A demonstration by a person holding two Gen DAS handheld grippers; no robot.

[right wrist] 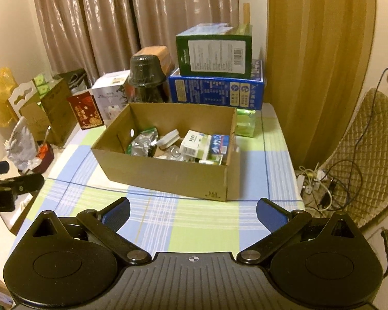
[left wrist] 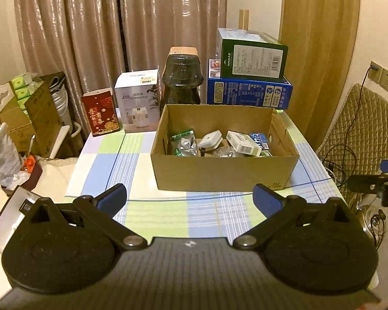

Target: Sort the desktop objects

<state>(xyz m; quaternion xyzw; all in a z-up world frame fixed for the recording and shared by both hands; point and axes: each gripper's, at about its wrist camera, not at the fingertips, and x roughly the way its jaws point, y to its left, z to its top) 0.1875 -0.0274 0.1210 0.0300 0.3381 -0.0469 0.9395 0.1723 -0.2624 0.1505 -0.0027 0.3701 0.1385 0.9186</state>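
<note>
Apparently near its close, the sorting leaves a cardboard box [left wrist: 225, 170] at centre frame in both wrist views, resting on a checked tablecloth [left wrist: 163, 217] and holding the small items: a white carton [left wrist: 243, 142], a blue packet [left wrist: 260, 140], a white plug-like adapter [left wrist: 210, 139] and foil and green sachets [left wrist: 185, 142]. No loose object shows on the cloth in front of the box, so the step in hand reads as a check or a finish. The left gripper [left wrist: 190, 197], low in its frame, is spread wide and carries nothing; the right gripper [right wrist: 193, 210] stands likewise, fingers parted and bare. Each sits near the table's front edge, well short of the box. Any further move would call for a scan of the table for strays, then a reach forward over the box's near wall.

Behind the box, toward upper centre, a dark glass jar [left wrist: 182, 80] stands beside a green box [left wrist: 253, 56] stacked on a blue box [left wrist: 248, 93]. The green box's label seems to read "TERUN", though it is small; a barcode is plain. Writing on the red box [left wrist: 101, 112] and white appliance box [left wrist: 138, 100], left of centre, is too small to read.
</note>
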